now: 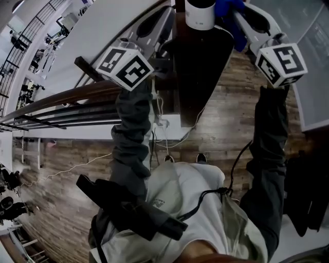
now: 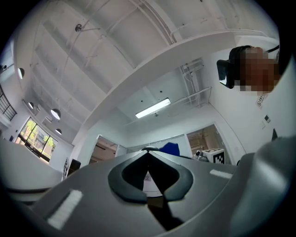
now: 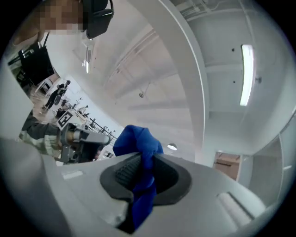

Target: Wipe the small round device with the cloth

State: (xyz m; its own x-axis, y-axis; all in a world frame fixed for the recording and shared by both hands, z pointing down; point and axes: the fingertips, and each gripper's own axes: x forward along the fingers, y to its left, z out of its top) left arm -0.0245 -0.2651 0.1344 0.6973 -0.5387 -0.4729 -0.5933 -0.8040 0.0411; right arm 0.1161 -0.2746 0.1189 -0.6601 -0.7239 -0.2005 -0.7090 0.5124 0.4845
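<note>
The small round device [image 1: 199, 13], a white cylinder with a dark top, stands on a dark table [image 1: 198, 67] at the top edge of the head view. The blue cloth [image 3: 138, 143] is bunched between the jaws of my right gripper [image 3: 145, 159], which is shut on it. In the head view, that cloth [image 1: 229, 9] hangs just right of the device. My left gripper [image 2: 149, 152] is shut, its tips meeting with nothing between them. It lies left of the device in the head view. A white labelled surface [image 2: 149, 181] shows through the gap behind its pads.
The dark table is narrow and stands on a wood floor [image 1: 231, 118]. White cables [image 1: 169, 138] trail from its near edge. A railing [image 1: 61, 100] runs to the left. The person's shoes [image 1: 201, 158] are close to the table.
</note>
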